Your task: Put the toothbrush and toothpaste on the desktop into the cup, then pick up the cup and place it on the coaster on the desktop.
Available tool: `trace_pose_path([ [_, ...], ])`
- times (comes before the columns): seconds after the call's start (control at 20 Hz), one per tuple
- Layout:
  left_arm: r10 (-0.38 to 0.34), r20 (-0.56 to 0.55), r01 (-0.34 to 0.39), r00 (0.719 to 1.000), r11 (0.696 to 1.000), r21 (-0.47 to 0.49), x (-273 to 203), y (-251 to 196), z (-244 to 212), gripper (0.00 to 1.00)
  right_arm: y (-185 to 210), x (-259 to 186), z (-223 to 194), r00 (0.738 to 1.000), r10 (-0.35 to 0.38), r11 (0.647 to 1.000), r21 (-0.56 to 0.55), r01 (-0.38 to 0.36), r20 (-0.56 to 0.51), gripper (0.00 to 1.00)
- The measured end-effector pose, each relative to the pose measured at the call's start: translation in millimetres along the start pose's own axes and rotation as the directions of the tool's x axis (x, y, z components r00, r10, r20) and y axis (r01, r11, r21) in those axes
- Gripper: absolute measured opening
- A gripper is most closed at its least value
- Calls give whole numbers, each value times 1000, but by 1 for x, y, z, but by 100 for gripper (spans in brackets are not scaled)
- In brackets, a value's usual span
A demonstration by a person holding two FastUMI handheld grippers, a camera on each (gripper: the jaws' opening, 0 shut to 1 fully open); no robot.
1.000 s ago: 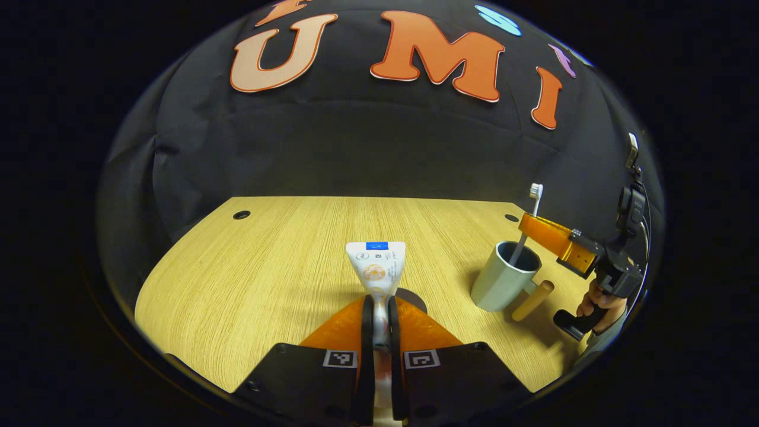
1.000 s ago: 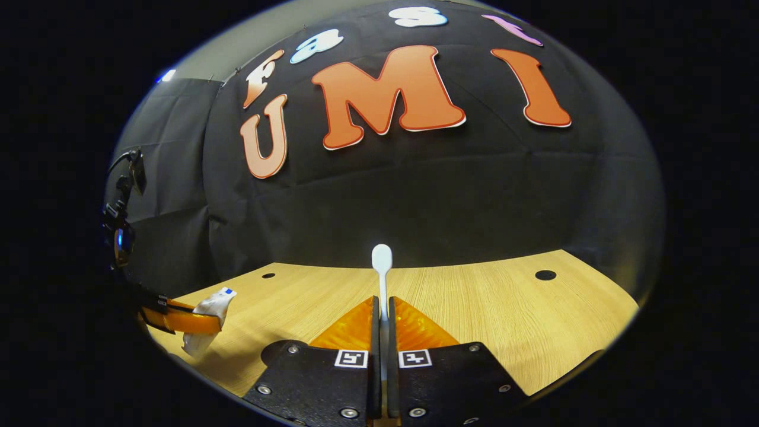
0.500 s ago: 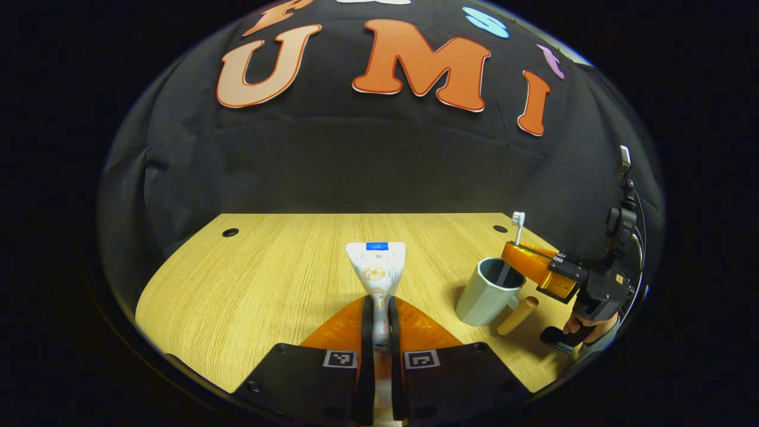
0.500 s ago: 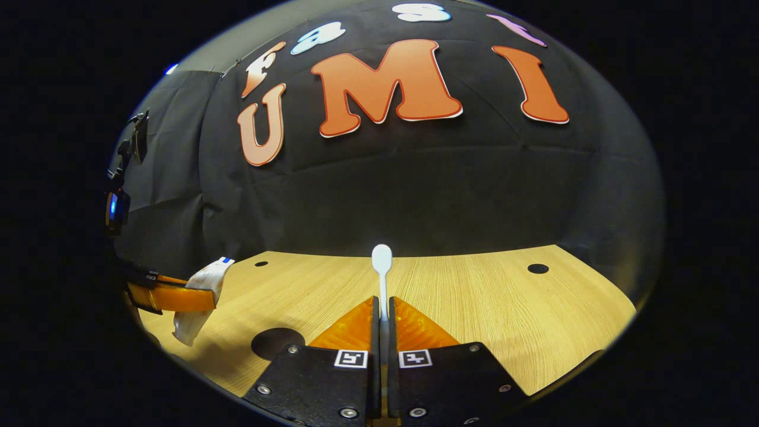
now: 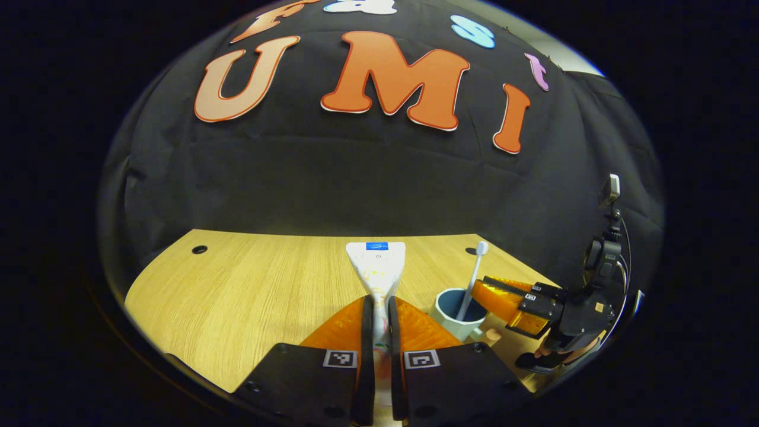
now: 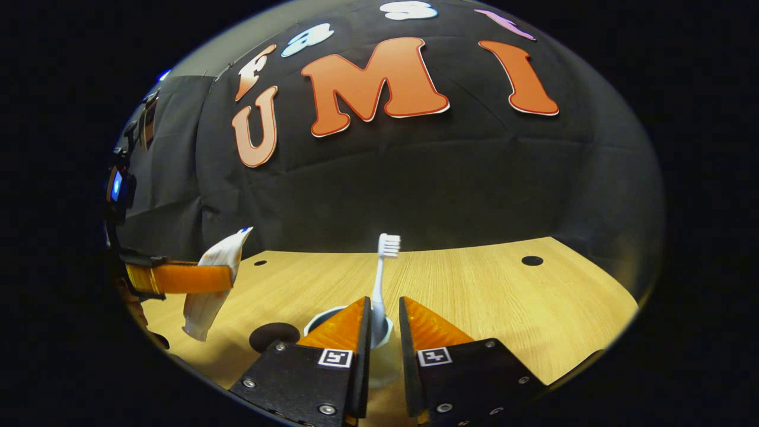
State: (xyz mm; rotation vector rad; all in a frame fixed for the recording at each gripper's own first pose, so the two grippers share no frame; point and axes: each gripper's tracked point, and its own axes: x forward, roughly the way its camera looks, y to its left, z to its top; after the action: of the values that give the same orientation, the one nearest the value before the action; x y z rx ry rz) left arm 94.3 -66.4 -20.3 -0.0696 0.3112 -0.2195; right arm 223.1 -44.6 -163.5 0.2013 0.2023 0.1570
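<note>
In the right gripper view's lower centre, the toothbrush (image 6: 379, 284) stands in the cup (image 6: 379, 350) between the right gripper's (image 6: 382, 314) parted fingers, seemingly touching neither. At the left gripper view's bottom centre, the left gripper's (image 5: 378, 308) fingers clamp the toothpaste (image 5: 377, 267) above the desk (image 5: 249, 284).

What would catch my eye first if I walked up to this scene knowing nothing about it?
Probably the white toothbrush standing head up in the pale cup on the wooden desktop, with the right gripper open around its handle. Next, the toothpaste tube pinched in the left gripper, held above the desktop left of the cup. A dark round coaster lies beside the cup.
</note>
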Motion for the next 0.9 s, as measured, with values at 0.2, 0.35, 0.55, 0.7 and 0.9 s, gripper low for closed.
trace_pose_path([
  [0.2, -35, 61, 34, 998, 999, 10, 9, -21, 17, 15, -10, -13, 20, 998, -1, 1000, 16, 0, 62, 37],
  [0.35, -74, 111, 72, 991, 997, 16, 16, -42, 29, 14, -26, -18, 27, 995, -42, 999, 19, 41, 96, 41],
  [0.55, -125, 178, 123, 976, 992, 25, 27, -68, 42, 16, -43, -25, 31, 990, -90, 996, 25, 87, 113, 47],
  [0.7, -174, 243, 173, 954, 985, 24, 33, -86, 54, 14, -57, -29, 35, 982, -137, 990, -1, 138, 129, 54],
  [0.9, -213, 306, 211, 928, 977, 40, 41, -103, 70, 15, -72, -35, 40, 972, -181, 983, 7, 182, 150, 59],
])
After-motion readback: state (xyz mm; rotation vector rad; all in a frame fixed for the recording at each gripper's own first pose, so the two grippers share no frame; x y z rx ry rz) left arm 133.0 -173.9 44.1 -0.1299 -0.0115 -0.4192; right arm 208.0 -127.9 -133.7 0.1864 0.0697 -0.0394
